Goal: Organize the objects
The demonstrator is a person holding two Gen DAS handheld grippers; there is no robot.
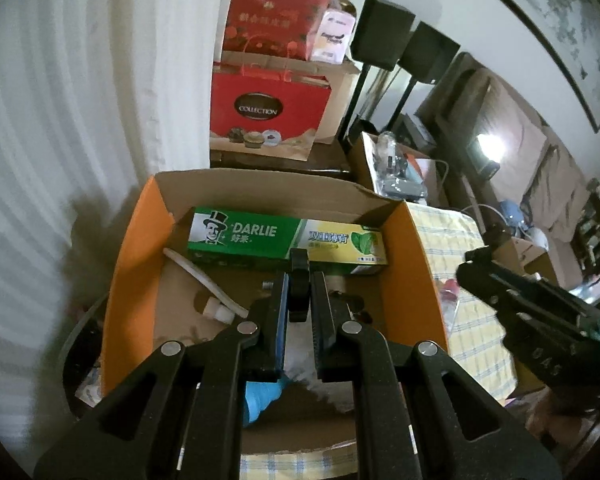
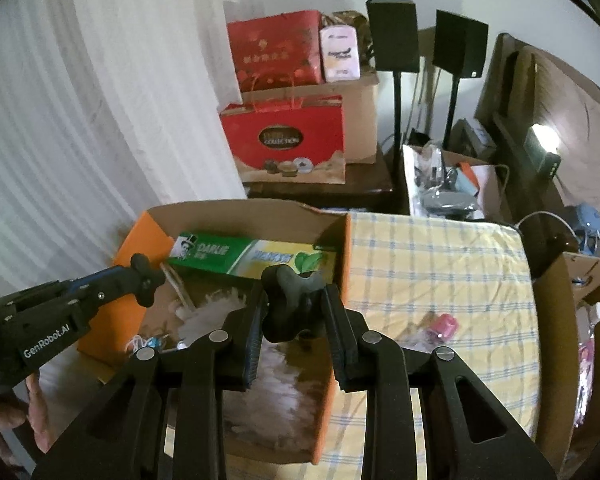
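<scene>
Curtain (image 2: 80, 100): white, pleated, filling the far left behind the box
Left gripper (image 1: 299, 288): hangs over the open cardboard box (image 1: 132, 264), jaws drawn in tight on a black star-shaped knob (image 1: 299, 280) that stands edge-on between the pads; the right wrist view shows this knob (image 2: 144, 278) at the tip of the tongs, above the box's orange left wall
Cardboard box contents: a green and yellow Darlie toothpaste carton (image 1: 286, 242) lies along the far wall; a white tube (image 1: 204, 284) slants near the left wall; something white and fluffy (image 2: 260, 384) covers the near floor; a blue scrap (image 1: 260, 398) shows under the left fingers
Right gripper (image 2: 294, 306): clamped on a second black star knob (image 2: 292, 304), held over the box's right part, just left of its orange right wall
Tablecloth (image 2: 440, 280): yellow check, right of the box, with a small pink item (image 2: 444, 326) lying on it
Background: red gift bags (image 2: 284, 140) stacked behind the box; two black speakers (image 2: 394, 40) on stands further right
</scene>
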